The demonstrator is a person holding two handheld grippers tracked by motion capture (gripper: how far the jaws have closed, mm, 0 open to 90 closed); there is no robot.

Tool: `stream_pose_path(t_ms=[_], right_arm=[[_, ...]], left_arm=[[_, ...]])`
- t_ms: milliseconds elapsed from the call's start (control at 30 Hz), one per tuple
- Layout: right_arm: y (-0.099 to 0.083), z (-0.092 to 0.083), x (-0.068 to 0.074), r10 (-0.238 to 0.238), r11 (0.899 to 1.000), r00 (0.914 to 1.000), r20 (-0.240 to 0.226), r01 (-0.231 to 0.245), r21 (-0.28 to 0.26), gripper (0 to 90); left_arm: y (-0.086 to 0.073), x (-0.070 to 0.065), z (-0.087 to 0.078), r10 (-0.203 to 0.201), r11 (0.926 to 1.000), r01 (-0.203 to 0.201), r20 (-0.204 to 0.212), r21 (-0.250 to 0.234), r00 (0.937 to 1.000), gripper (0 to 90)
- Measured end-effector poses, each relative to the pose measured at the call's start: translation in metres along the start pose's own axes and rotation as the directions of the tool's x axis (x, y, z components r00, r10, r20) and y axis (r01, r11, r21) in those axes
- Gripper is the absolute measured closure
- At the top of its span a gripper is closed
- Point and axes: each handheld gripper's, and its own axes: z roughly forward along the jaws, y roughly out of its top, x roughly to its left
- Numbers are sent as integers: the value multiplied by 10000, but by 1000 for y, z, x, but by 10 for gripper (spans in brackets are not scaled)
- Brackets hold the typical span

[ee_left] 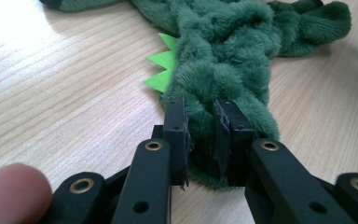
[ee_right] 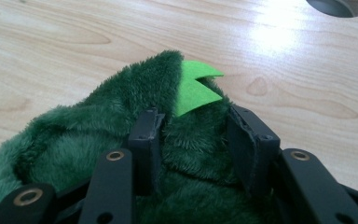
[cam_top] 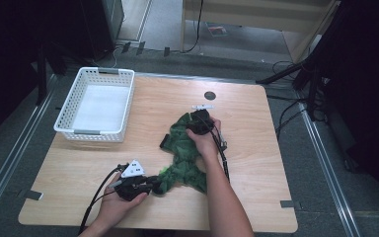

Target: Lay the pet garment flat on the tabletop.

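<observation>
My table (cam_top: pixel 256 163) has a white basket (cam_top: pixel 69 118) at its far left corner, and nothing is in it. The green fuzzy cloth (cam_top: pixel 180 148) lies crumpled in the middle, so I think the job has only begun: both ends are being grabbed, and spreading or folding is left. My left tongs (ee_left: pixel 204 133) are clamped on the near end of the cloth. My right tongs (ee_right: pixel 200 140) sit at the far end, 2 jaws apart with fuzz between them, by the light green spikes (ee_right: pixel 196 88).
</observation>
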Motion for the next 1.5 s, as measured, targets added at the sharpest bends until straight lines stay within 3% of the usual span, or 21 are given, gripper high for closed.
stream_pose_path(t_ms=[100, 200, 367, 600, 767, 933, 1000, 1067, 1100, 1167, 1267, 1300, 1400, 1500], right_arm=[[3, -3, -1, -9, 10000, 9997, -250, 11, 55, 524], [2, -20, -6, 287, 9979, 9954, -913, -339, -557, 498], [-3, -50, -17, 767, 9927, 9945, -713, -828, -876, 514], [-24, -91, -24, 262, 9916, 9938, -1082, -395, -1228, 507], [-48, -114, -31, -12, 9912, 9945, -1051, -128, -1317, 507], [-69, -116, -41, 60, 9943, 9960, -893, -154, -1060, 502], [-77, -119, -44, 141, 9935, 9950, -990, -251, -1108, 487], [-82, -122, -46, 183, 9919, 9937, -1107, -319, -1229, 418], [-85, -125, -48, 190, 9907, 9927, -1190, -348, -1318, 340], [-90, -129, -51, 232, 9894, 9911, -1311, -416, -1390, 156], [-98, -137, -56, 354, 9869, 9902, -1352, -559, -1513, 36], [-101, -139, -58, 368, 9855, 9901, -1355, -585, -1594, 8], [-109, -148, -65, 475, 9794, 9879, -1478, -751, -1876, 0], [-118, -154, -73, 547, 9778, 9891, -1368, -809, -1933, 0]], left_arm=[[0, 1, -1, -121, 9998, 119, -134, -159, 9998, 699], [-1, 3, -5, -292, 9975, 295, 58, -636, 9996, 636], [-1, 8, -9, -654, 9932, 685, 357, -939, 9972, 608], [0, 13, -15, -944, 9889, 994, 492, -1109, 9943, 607], [1, 21, -22, -1079, 9853, 1086, 120, -1316, 9941, 571], [2, 31, -34, -1393, 9760, 1339, -195, -1719, 9901, 535], [2, 35, -40, -1499, 9717, 1371, -534, -1924, 9873, 495], [2, 37, -45, -1656, 9679, 1451, -865, -2051, 9824, 422], [1, 40, -48, -1755, 9645, 1526, -911, -2155, 9803, 383], [-1, 43, -52, -1757, 9650, 1478, -1152, -2168, 9777, 301], [-2, 46, -56, -1851, 9634, 1526, -1354, -2203, 9733, 201], [-3, 47, -58, -1898, 9623, 1548, -1444, -2237, 9711, 168], [-4, 47, -61, -1644, 9688, 1216, -1930, -2157, 9673, 72], [-8, 49, -66, -1551, 9699, 1105, -2006, -2172, 9673, 13]])
